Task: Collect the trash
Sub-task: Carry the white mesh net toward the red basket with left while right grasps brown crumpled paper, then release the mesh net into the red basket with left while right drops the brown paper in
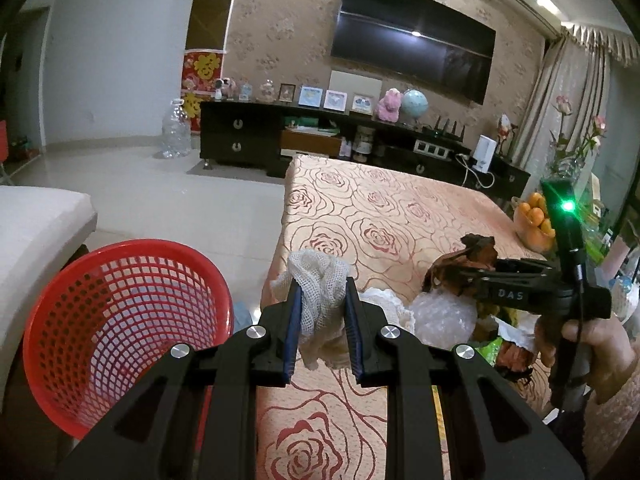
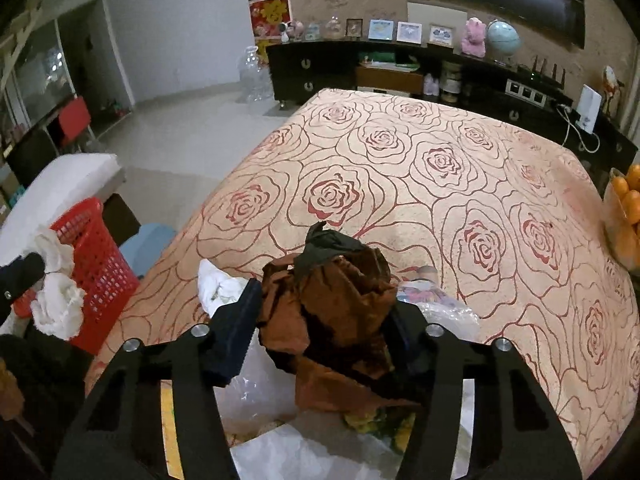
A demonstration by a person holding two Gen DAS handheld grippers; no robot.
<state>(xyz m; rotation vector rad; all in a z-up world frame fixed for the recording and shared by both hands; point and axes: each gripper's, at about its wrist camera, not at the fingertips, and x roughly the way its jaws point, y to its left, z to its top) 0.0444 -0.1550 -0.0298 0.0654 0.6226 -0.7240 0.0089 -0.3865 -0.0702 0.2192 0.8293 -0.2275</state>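
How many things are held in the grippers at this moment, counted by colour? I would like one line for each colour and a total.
White: 1, the white mesh cloth in the left gripper
Brown: 1, the crumpled brown paper in the right gripper
Total: 2

The far half of the rose-patterned table lies bare, open to a gripper from any side. At the near edge, bottom centre of the right wrist view, a heap of clear plastic and white paper crowds the cloth. The red mesh basket stands just off the table's left edge, lower left of the left wrist view, its mouth open from above. A white cushion sits just behind it; pale floor beyond is bare.
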